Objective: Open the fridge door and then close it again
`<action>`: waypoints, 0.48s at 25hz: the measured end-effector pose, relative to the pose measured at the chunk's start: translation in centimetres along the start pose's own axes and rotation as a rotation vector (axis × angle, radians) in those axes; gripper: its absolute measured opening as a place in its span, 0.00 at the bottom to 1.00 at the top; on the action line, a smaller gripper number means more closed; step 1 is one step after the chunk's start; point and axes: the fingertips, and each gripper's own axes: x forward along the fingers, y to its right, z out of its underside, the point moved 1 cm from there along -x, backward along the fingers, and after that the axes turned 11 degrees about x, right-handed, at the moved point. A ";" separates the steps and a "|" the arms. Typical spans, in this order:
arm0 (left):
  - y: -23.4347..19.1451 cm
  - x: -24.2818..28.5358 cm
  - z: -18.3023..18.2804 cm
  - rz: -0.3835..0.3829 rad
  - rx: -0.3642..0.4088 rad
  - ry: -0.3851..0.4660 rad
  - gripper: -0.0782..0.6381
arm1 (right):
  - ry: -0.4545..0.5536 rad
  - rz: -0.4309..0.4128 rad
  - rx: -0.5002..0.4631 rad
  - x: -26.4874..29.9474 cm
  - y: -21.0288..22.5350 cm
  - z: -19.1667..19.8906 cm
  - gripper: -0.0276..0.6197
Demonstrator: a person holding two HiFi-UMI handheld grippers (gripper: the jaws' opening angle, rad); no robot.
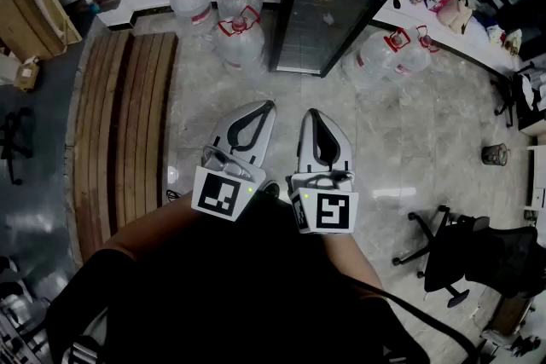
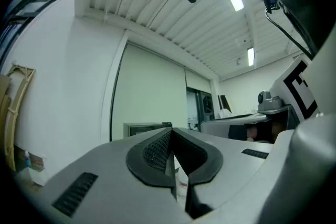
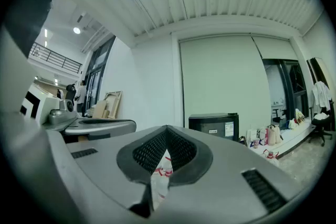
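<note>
A small black fridge with a glass door stands against the far wall, its door closed; it also shows in the right gripper view as the fridge and, partly hidden, in the left gripper view as the fridge. Both grippers hang side by side over the tiled floor, well short of it. My left gripper is shut with nothing in it, tips touching. My right gripper is likewise shut and empty.
Several large water jugs with red caps stand left of the fridge, more jugs to its right. A wooden slatted bench lies on the left. An office chair sits at the lower right. A cluttered counter runs along the right.
</note>
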 end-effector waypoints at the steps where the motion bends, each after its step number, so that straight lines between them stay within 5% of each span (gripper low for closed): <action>1: 0.3 0.1 -0.1 0.001 0.006 -0.001 0.12 | 0.017 -0.005 0.013 -0.2 0.1 -0.3 0.07; 12: 3.6 1.4 -1.0 -0.030 0.016 -0.011 0.12 | 0.020 -0.005 0.039 -2.6 3.7 -1.0 0.07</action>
